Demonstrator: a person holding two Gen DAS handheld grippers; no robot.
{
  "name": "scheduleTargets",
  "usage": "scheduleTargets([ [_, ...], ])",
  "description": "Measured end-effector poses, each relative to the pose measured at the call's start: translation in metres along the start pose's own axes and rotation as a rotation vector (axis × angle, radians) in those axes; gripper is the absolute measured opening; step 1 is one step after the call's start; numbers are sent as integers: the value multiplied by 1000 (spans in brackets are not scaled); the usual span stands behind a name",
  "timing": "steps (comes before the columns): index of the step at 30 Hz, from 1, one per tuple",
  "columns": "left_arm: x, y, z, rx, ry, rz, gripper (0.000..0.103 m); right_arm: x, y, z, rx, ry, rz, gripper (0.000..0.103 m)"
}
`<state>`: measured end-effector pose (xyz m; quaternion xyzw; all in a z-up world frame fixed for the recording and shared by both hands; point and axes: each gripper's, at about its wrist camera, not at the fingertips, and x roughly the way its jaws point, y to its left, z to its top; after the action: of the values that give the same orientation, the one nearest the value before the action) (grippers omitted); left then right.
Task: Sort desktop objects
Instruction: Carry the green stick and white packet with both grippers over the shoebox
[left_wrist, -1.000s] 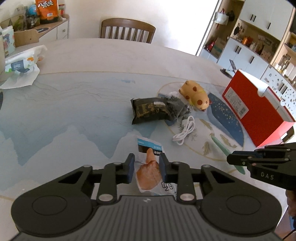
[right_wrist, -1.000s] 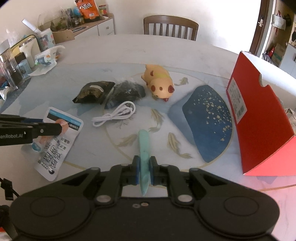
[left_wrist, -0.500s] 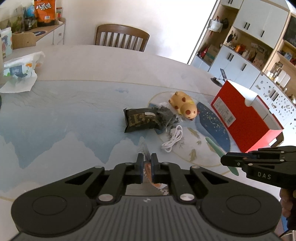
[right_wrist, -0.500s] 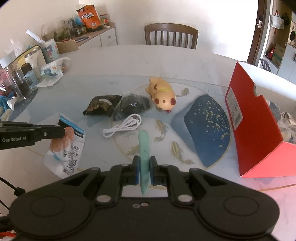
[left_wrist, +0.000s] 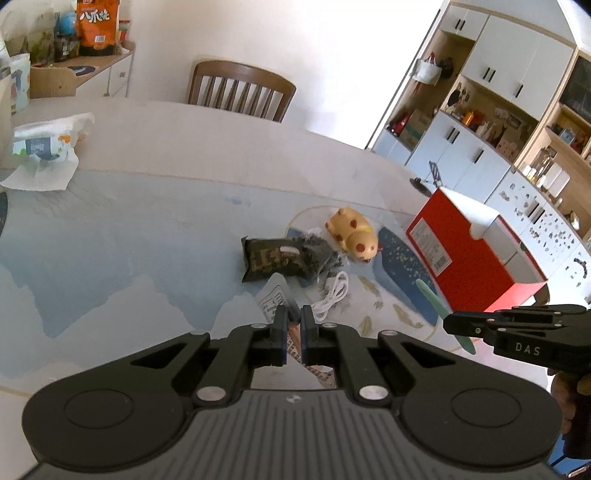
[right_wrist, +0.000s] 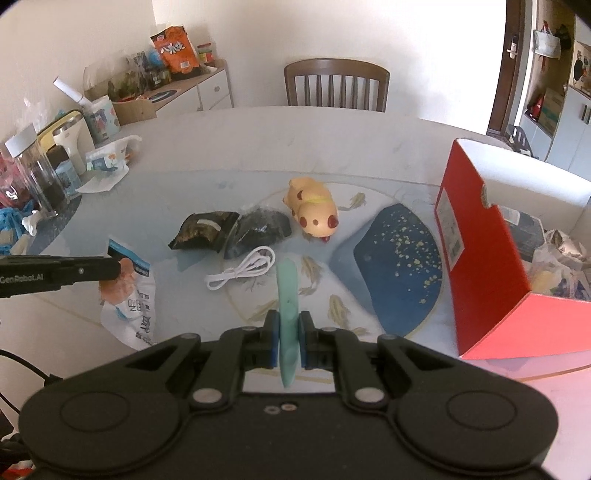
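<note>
My left gripper (left_wrist: 293, 321) is shut on a white snack packet (left_wrist: 275, 299) and holds it above the table; in the right wrist view the packet (right_wrist: 127, 295) hangs from it at the left. My right gripper (right_wrist: 287, 330) is shut on a pale green flat stick (right_wrist: 287, 291) and holds it above the table; the stick (left_wrist: 430, 297) also shows in the left wrist view. On the table lie a dark snack bag (right_wrist: 203, 232), a second dark bag (right_wrist: 262, 229), a white cable (right_wrist: 243, 271) and a yellow spotted toy (right_wrist: 314, 210).
An open red box (right_wrist: 484, 266) stands at the right with wrapped items inside. Jars, a cup and a tissue pack (right_wrist: 107, 158) crowd the left edge of the table. A wooden chair (right_wrist: 336, 86) stands at the far side.
My left gripper shut on the white packet and lifted it off the table. My right gripper rose a little with the green stick in it.
</note>
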<state>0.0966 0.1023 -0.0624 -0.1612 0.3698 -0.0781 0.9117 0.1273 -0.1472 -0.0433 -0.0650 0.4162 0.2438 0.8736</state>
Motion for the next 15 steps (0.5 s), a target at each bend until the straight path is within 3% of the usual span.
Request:
scheduleTargets([
  [15,-23,-28,27,25,-60,-99,5,-39,-21,22,53,-65,11,10],
])
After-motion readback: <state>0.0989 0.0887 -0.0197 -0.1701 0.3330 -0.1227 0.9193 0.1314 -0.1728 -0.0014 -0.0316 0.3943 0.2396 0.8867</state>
